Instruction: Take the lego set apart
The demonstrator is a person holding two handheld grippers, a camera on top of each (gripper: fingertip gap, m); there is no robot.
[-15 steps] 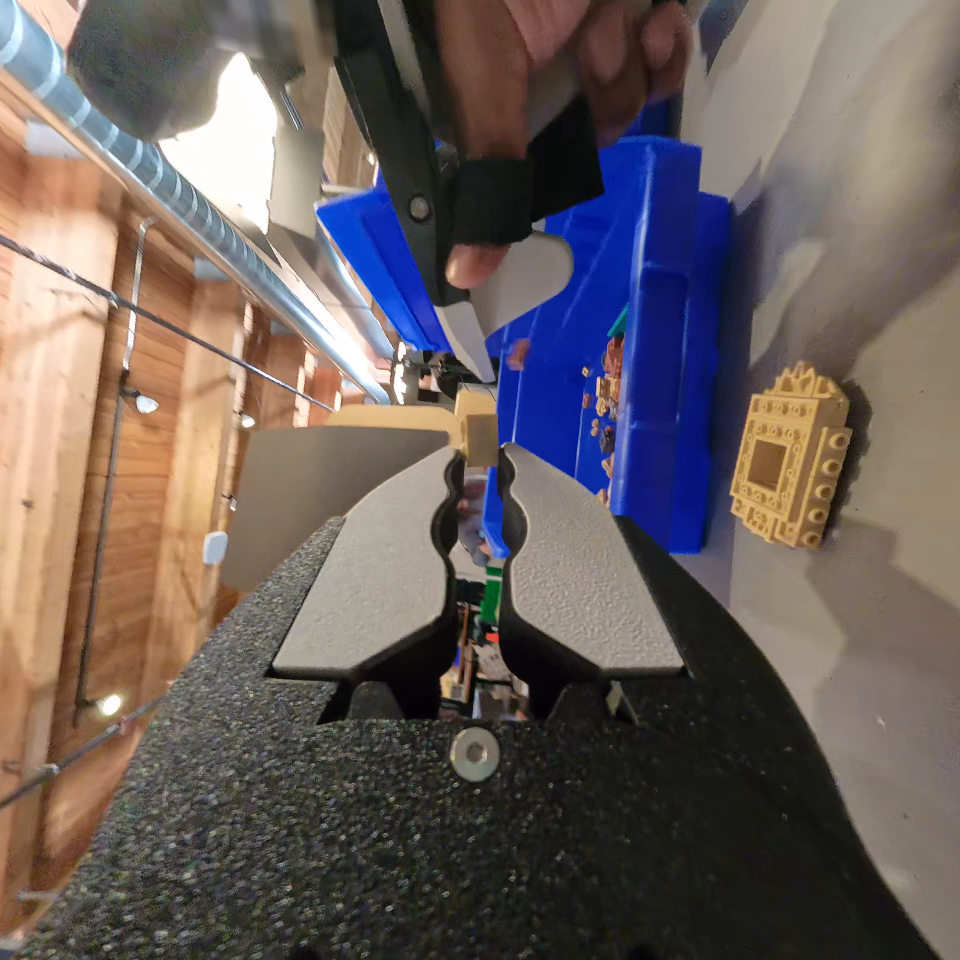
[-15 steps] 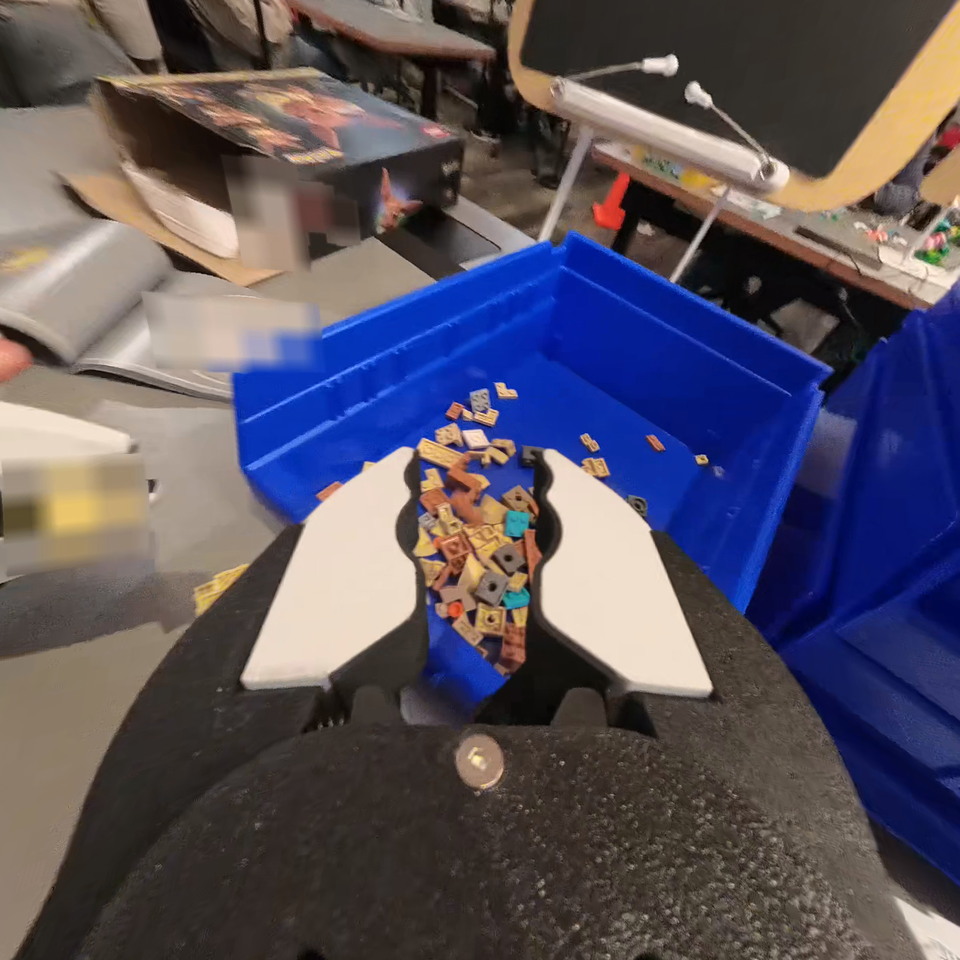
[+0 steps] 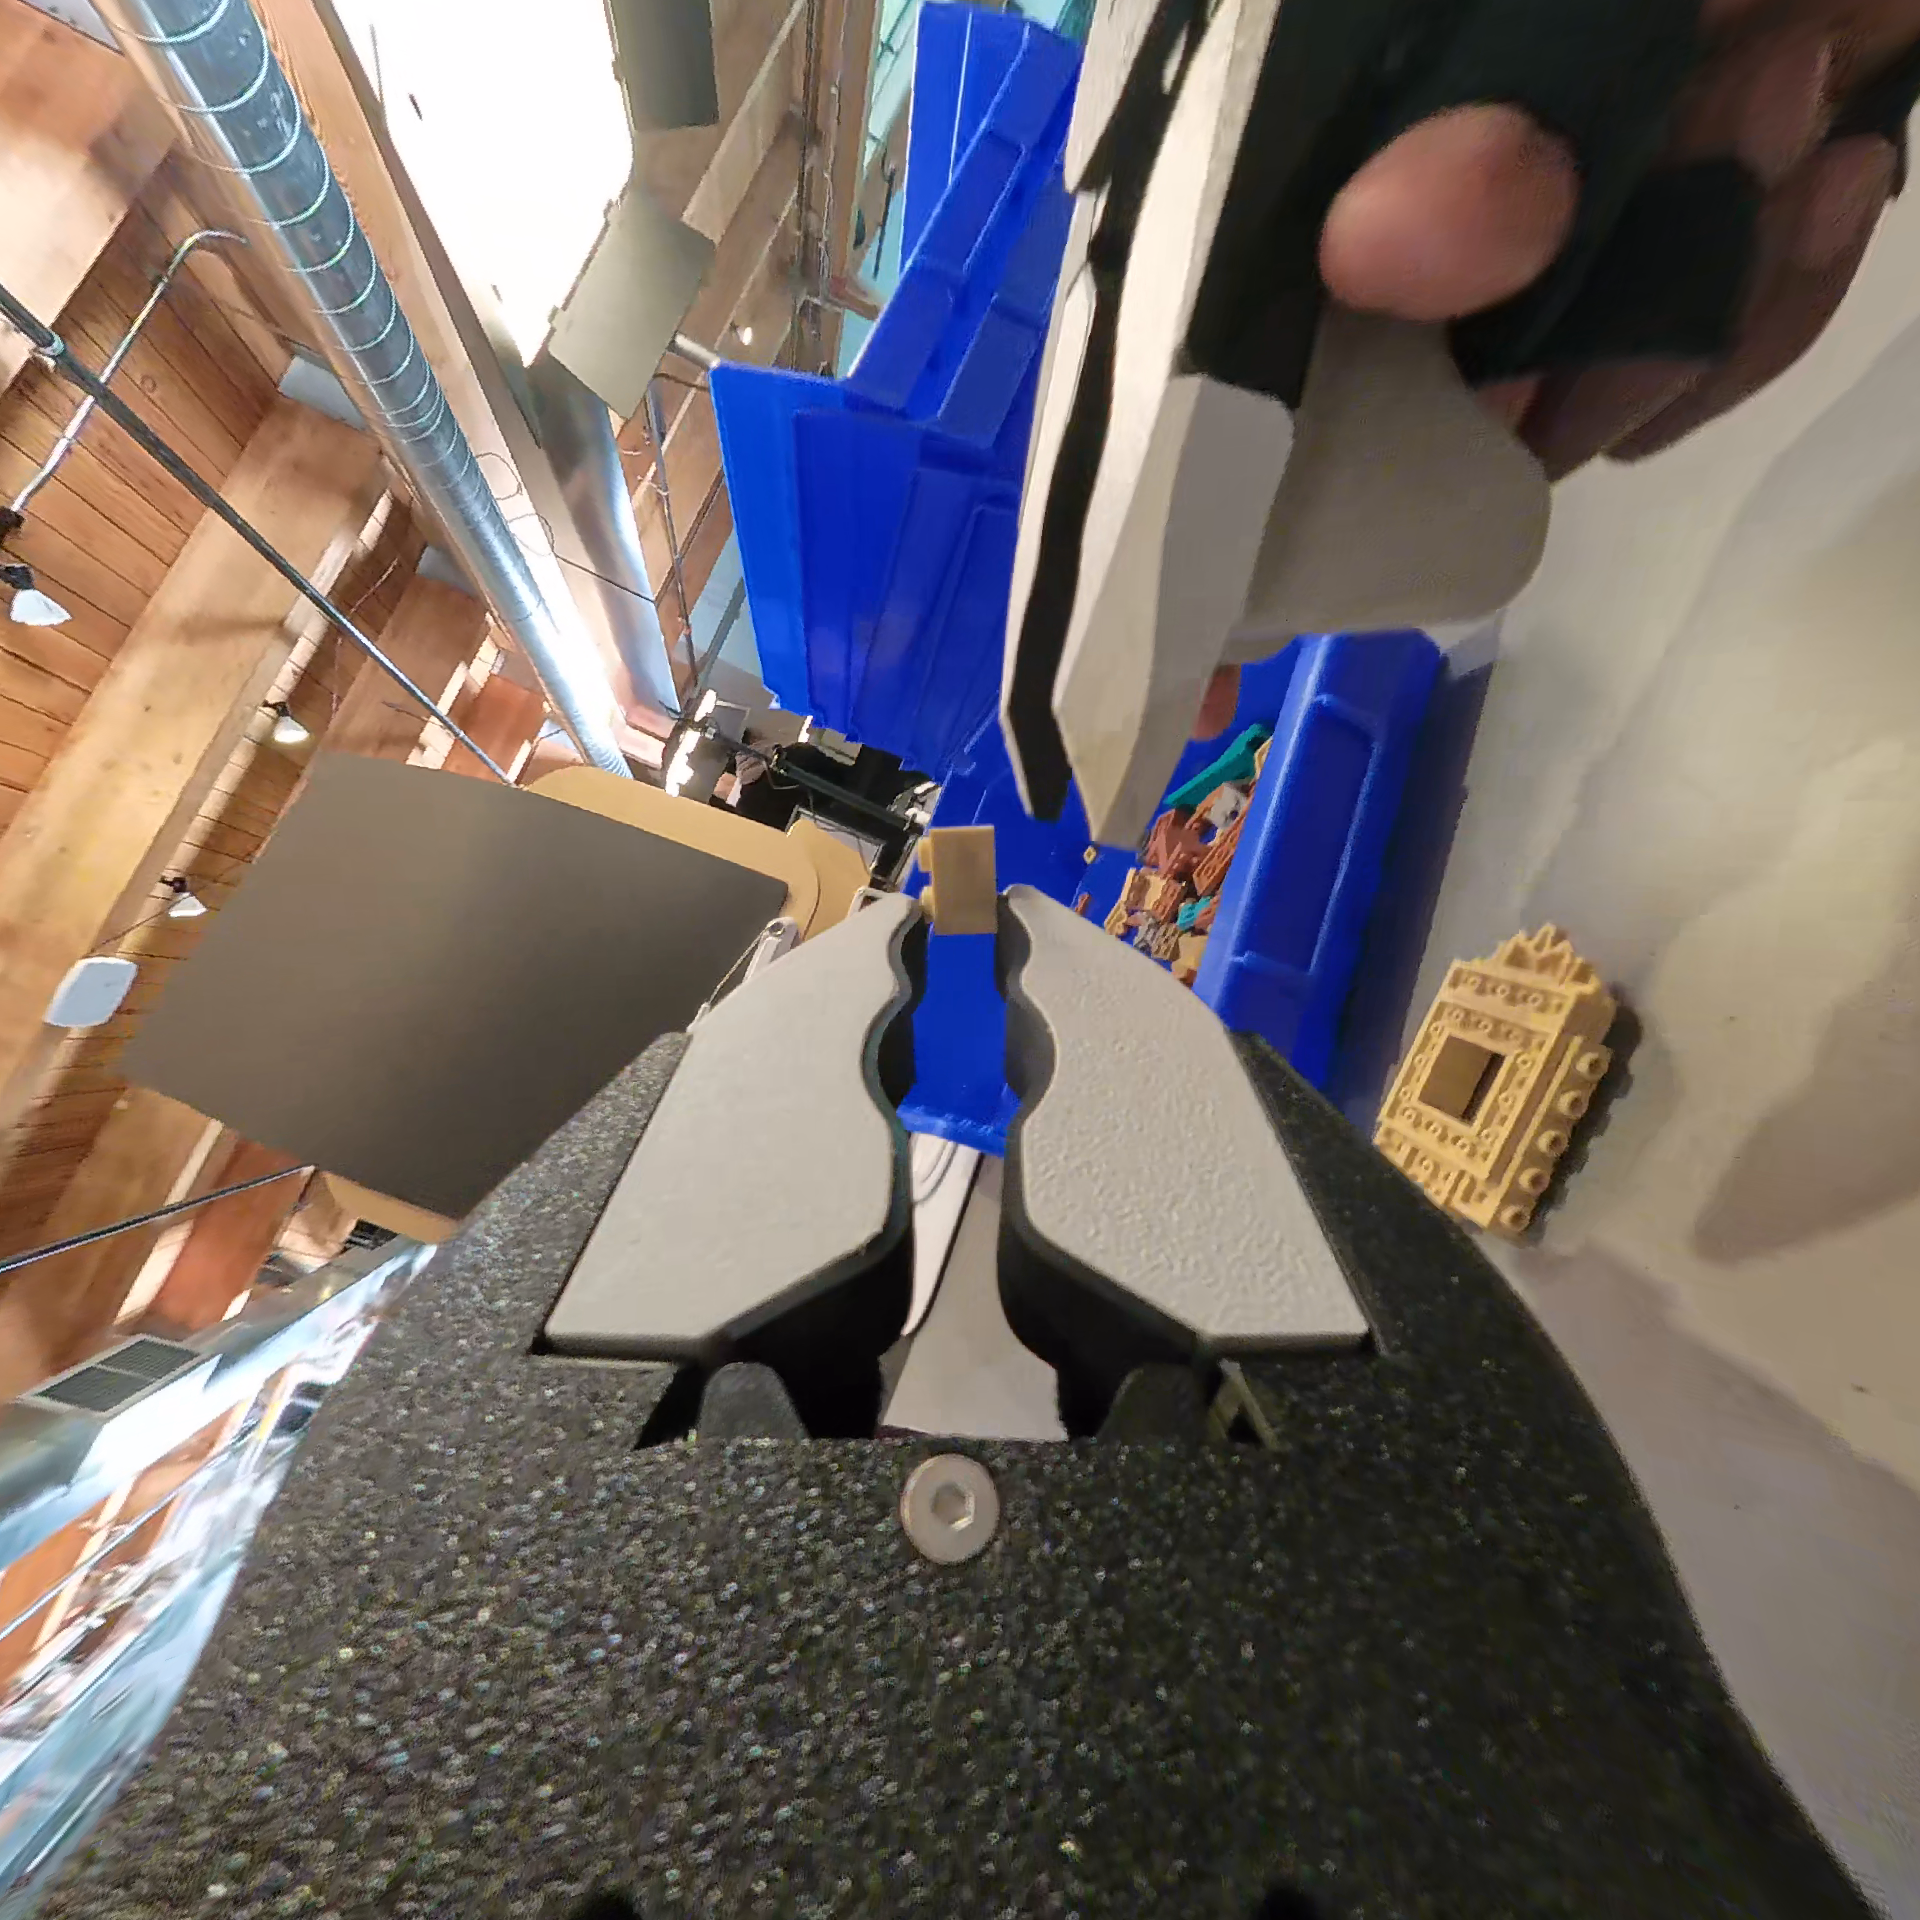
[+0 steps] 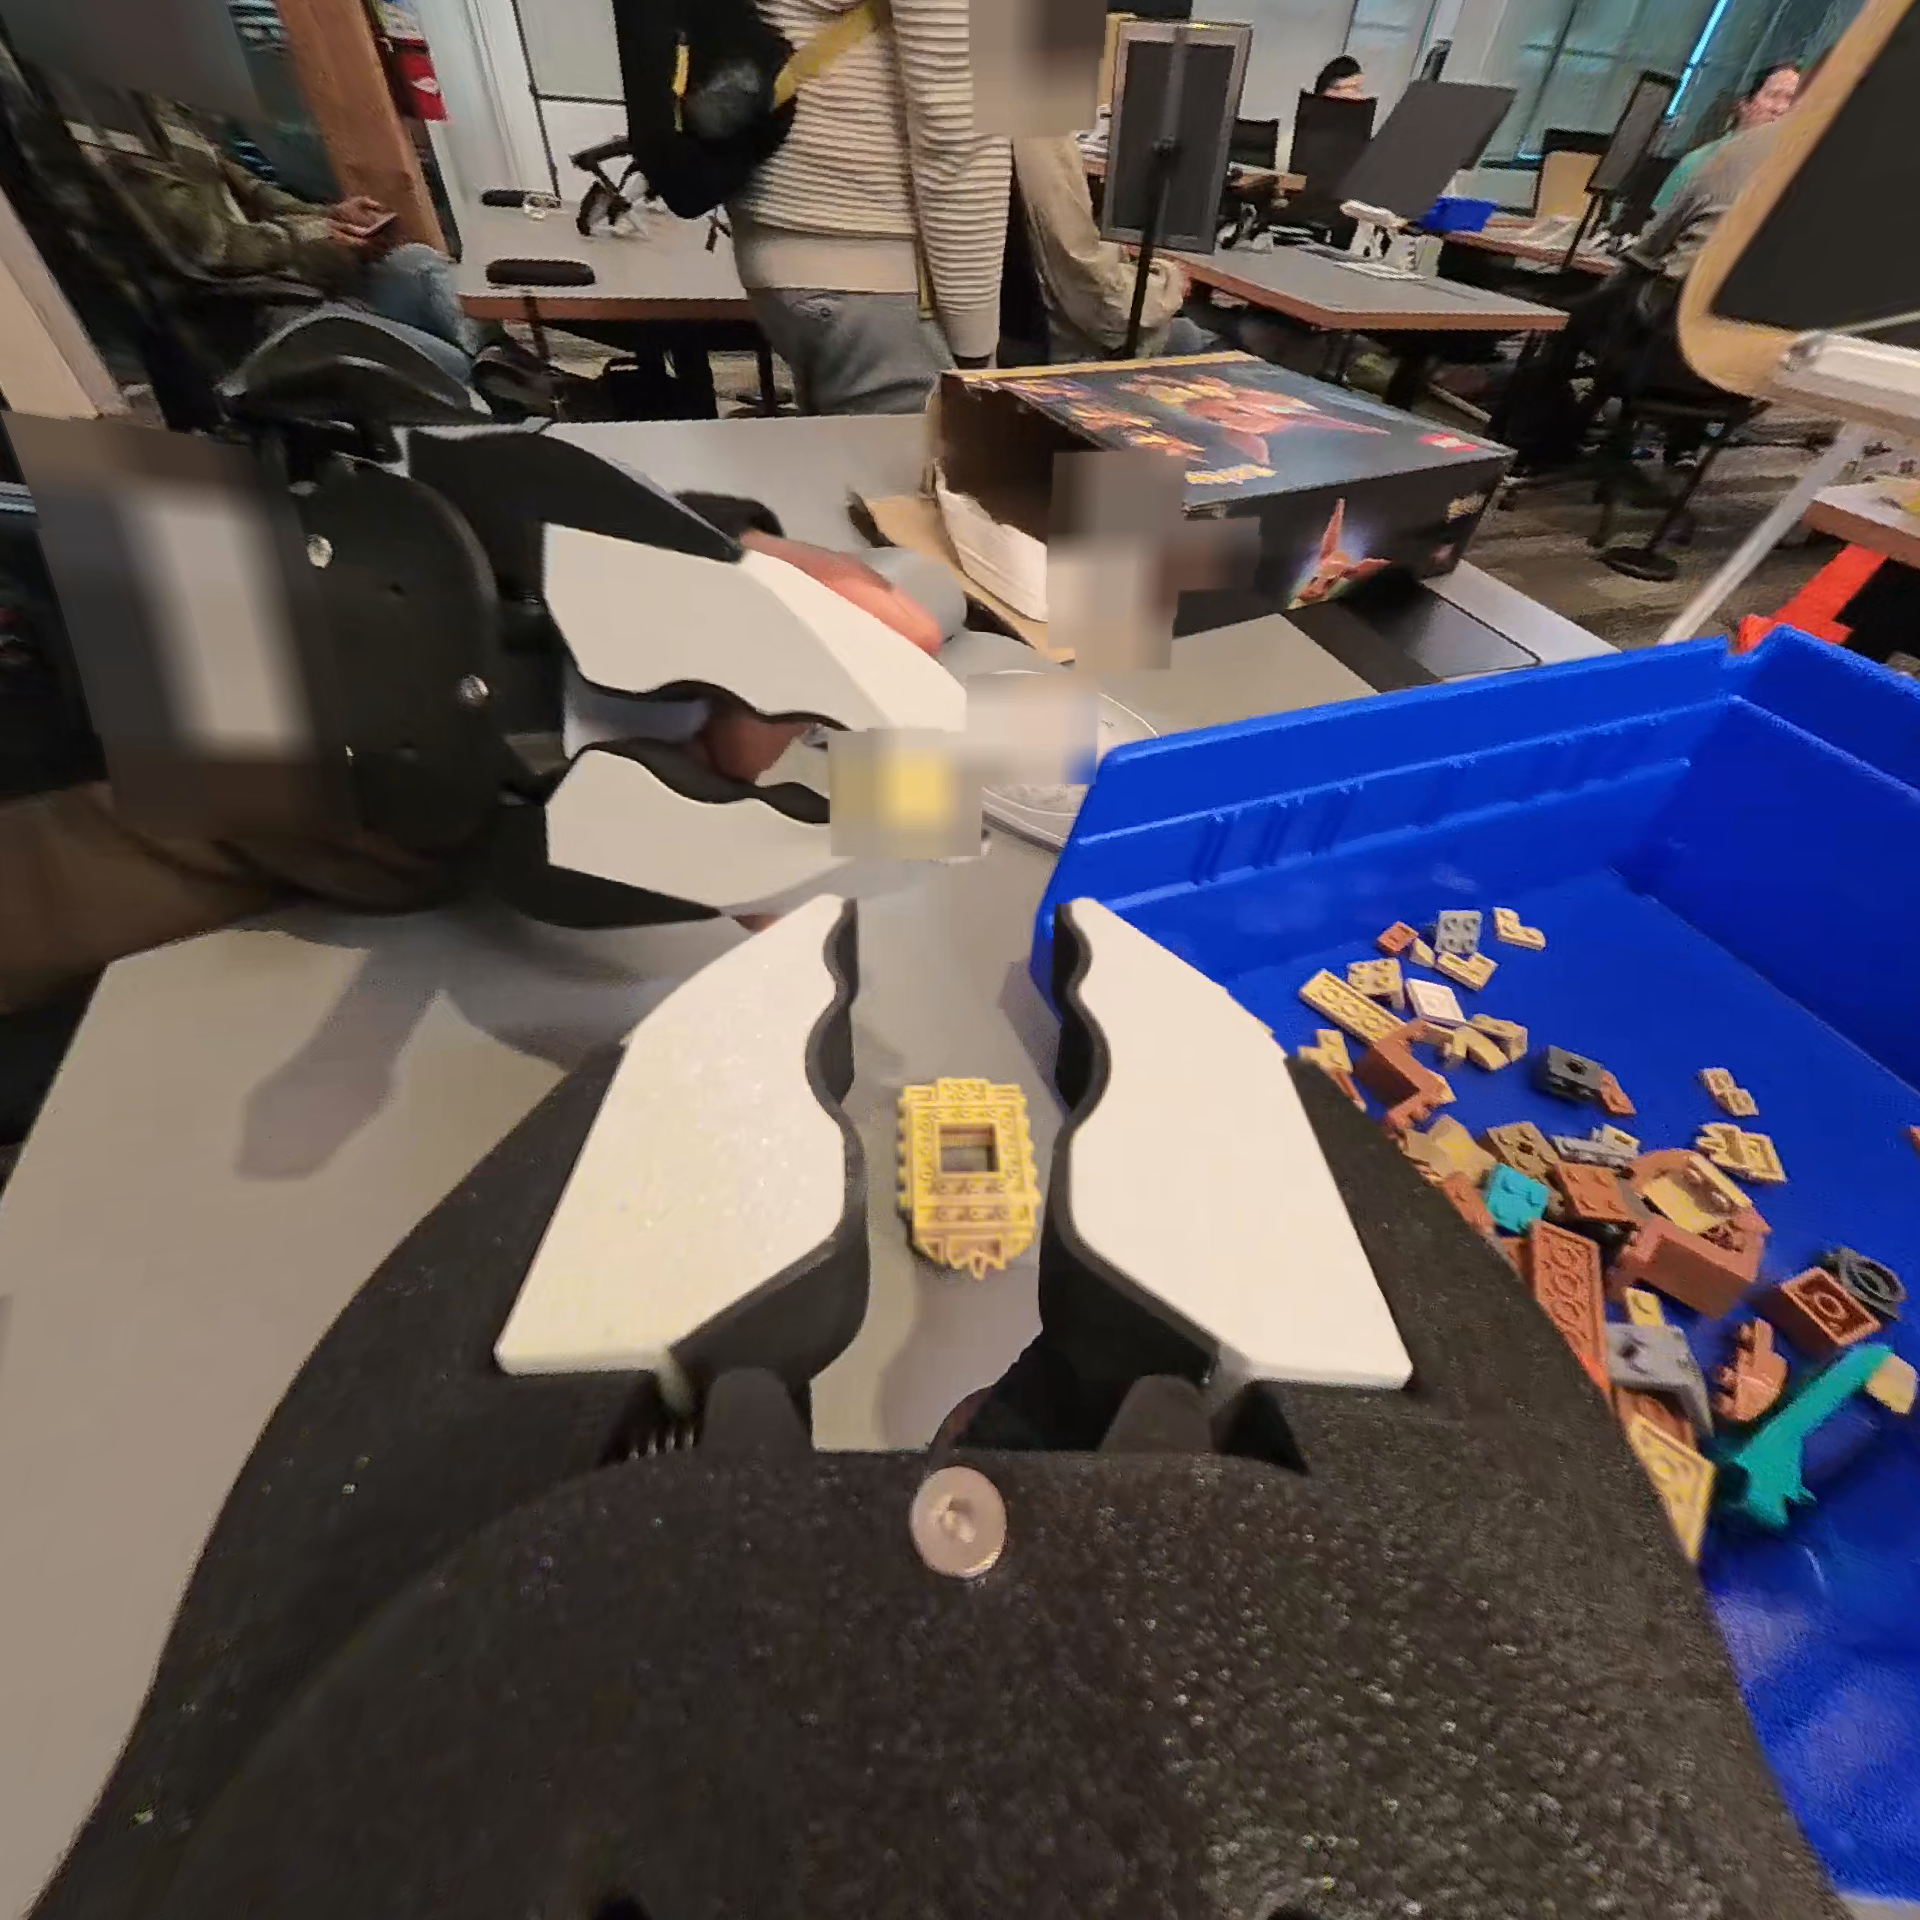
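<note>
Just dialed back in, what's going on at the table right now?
A person works a handheld gripper in each hand over a grey table. The left gripper pinches a small tan brick at its fingertips. The right gripper is open with nothing in it, above a tan square frame piece lying flat on the table. Beside it, a blue bin holds loose small bricks.

left gripper [image 4: 904, 800] tips: mosaic-hidden | blue bin [image 4: 1558, 790]: cut off, perhaps half

Left wrist cam rolled sideways, right cam level, both close, sharing blue bin [image 4: 1351, 790].
</note>
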